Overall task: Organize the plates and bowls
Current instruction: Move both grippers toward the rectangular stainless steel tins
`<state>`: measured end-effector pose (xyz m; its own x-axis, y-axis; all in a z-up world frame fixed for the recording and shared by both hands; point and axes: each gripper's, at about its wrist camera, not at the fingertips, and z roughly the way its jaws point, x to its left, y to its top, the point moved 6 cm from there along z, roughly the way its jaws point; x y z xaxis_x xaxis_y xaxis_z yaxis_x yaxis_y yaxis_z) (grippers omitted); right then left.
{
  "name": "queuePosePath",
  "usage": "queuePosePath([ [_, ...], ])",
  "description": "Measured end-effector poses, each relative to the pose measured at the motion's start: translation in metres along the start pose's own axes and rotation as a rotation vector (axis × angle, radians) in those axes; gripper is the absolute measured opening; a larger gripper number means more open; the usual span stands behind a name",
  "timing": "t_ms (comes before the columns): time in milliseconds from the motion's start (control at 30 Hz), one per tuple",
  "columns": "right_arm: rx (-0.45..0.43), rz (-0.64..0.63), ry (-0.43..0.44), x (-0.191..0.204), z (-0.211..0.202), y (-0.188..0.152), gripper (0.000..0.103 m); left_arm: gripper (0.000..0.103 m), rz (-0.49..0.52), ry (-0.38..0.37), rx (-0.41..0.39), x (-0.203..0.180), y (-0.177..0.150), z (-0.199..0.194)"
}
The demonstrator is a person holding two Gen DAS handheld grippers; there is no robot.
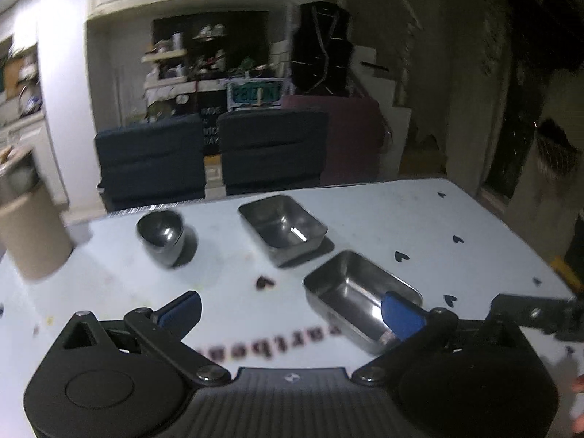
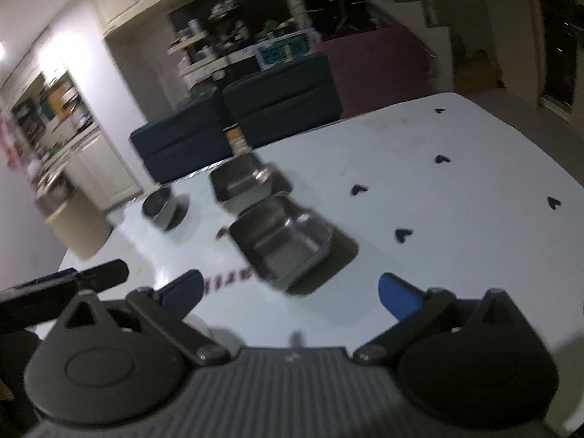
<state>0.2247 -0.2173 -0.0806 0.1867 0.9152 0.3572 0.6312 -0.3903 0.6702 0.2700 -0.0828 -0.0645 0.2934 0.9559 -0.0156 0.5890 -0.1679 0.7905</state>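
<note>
Both released and empty: left gripper, right gripper; ahead on table, two trays; far left, bowl.

Only blurred, upside-down red lettering on the white table, unreadable.

You have three obstacles on the pale tabletop. Seen from your left wrist, the round steel bowl stands at eleven o'clock, the far rectangular steel tray at twelve, and the near rectangular steel tray at one, close to your blue fingertip. Gaps run between all three. From your right wrist, the two trays sit just beside each other at eleven, and the table from one to three o'clock lies bare apart from flat black heart-shaped stickers.
</note>
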Motion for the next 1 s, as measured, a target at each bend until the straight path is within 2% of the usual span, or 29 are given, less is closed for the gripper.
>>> queuePosePath([
  [167, 0.034, 0.166, 0.008, -0.019, 0.031, 0.017, 0.103, 0.103, 0.005, -0.05, 0.013, -0.007, 0.021, 0.051],
  [267, 0.102, 0.315, 0.042, -0.031, 0.056, 0.019, 0.103, 0.098, 0.023, -0.049, 0.024, -0.009, 0.027, 0.08],
  [300, 0.13, 0.358, 0.047, -0.035, 0.062, 0.018, 0.103, 0.093, 0.028, -0.052, 0.032, -0.009, 0.028, 0.089],
  [433, 0.183, 0.475, 0.099, -0.04, 0.091, 0.018, 0.092, 0.084, 0.076, -0.062, 0.074, -0.013, 0.026, 0.123],
  [600, 0.212, 0.515, 0.09, -0.037, 0.118, 0.016, 0.082, 0.074, 0.179, -0.059, 0.127, -0.019, 0.016, 0.16],
  [733, 0.262, 0.533, 0.058, -0.035, 0.131, 0.007, 0.068, 0.069, 0.213, -0.061, 0.143, -0.021, 0.011, 0.176],
  [1000, 0.348, 0.423, -0.007, -0.023, 0.164, -0.006, 0.054, 0.063, 0.214, -0.055, 0.158, -0.018, 0.009, 0.195],
])
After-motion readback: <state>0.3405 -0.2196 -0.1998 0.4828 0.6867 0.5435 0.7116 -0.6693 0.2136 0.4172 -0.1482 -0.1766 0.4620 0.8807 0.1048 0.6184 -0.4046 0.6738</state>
